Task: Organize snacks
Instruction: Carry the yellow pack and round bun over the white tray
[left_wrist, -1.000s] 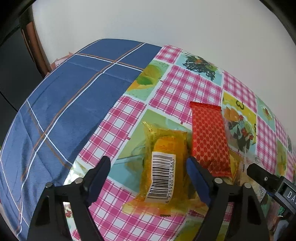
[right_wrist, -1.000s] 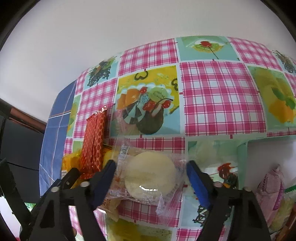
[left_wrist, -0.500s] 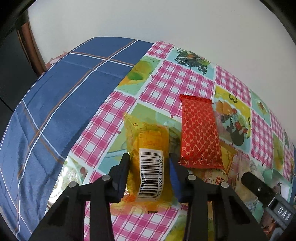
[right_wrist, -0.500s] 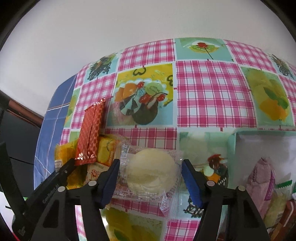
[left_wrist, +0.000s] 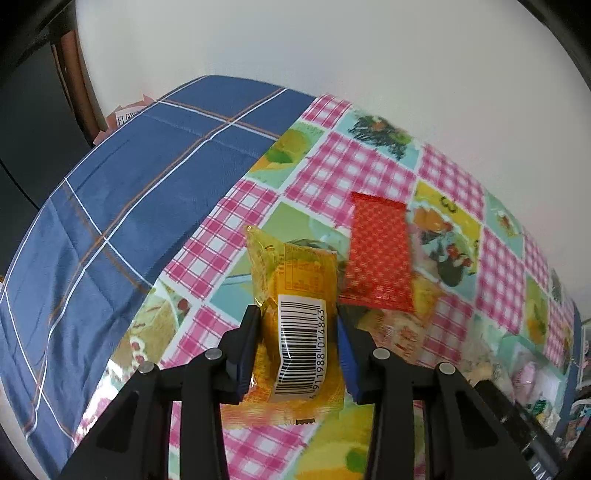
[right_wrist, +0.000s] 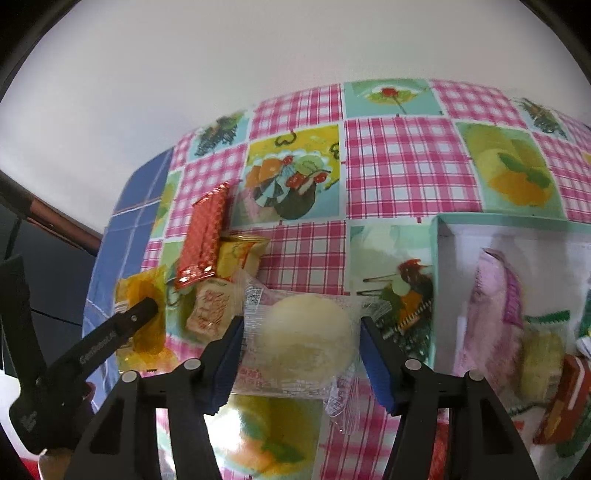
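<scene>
Yellow barcoded snack packet (left_wrist: 295, 314) pinched in left claw (left_wrist: 297, 354), right claw (right_wrist: 301, 363) clamping clear-wrapped bun (right_wrist: 306, 339)

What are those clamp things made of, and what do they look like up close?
Both look alike. The left gripper and the right gripper have angular matte black plastic arms with round silver rivets at the joints. Their jaws carry flat blue pads. Seen from the right camera, the left one bears small white lettering, too blurred to read. No cables or sleeves show.

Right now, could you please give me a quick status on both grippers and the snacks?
Left gripper shut on yellow barcode packet. Right gripper shut on clear-wrapped round pastry. Red packet beside, box to the right.
</scene>
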